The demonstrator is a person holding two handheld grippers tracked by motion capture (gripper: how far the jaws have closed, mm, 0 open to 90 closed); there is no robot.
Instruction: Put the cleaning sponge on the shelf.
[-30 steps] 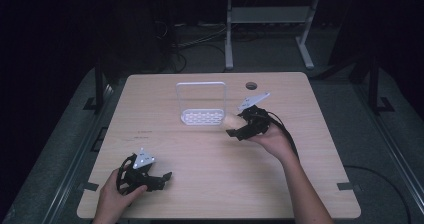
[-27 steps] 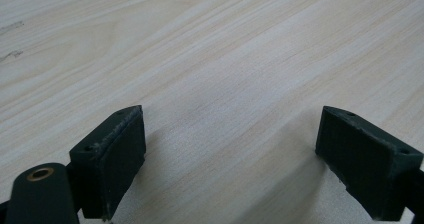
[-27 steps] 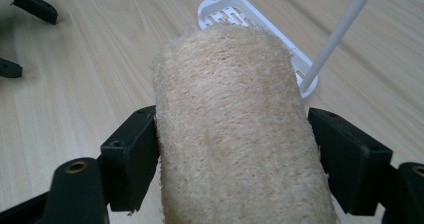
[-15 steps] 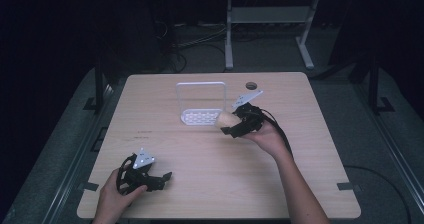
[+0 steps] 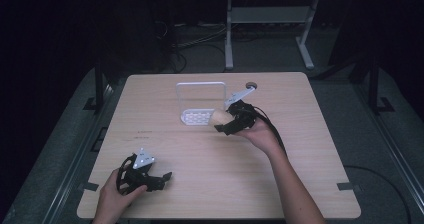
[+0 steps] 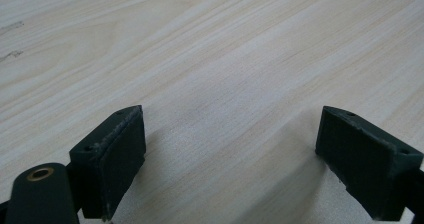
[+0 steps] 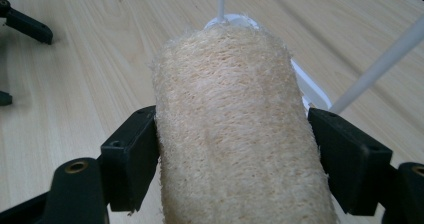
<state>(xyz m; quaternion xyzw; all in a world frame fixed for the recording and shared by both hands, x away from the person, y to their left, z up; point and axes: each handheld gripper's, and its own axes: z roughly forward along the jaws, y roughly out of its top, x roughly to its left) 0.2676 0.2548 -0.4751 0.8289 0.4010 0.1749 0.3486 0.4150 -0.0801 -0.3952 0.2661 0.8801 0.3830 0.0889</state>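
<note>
Tan fibrous loofah roll [image 7: 235, 134], rough cylinder, right gripper [image 5: 231, 120] jaws clamping it, left gripper [image 5: 150, 178] jaws apart, w/ nothing between.

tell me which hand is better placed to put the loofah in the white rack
Right. The right claw already grips the loofah between its jaws and holds it right at the white rack. The left claw sits open near the table's front edge, far from the rack.

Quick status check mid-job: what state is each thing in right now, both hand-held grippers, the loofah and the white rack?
Right hand-held gripper: shut on the loofah.
Loofah: clamped between the jaws, its far end at the rack.
Left hand-held gripper: open, nothing between its jaws, low over the table.
White rack: upright on the table.
</note>
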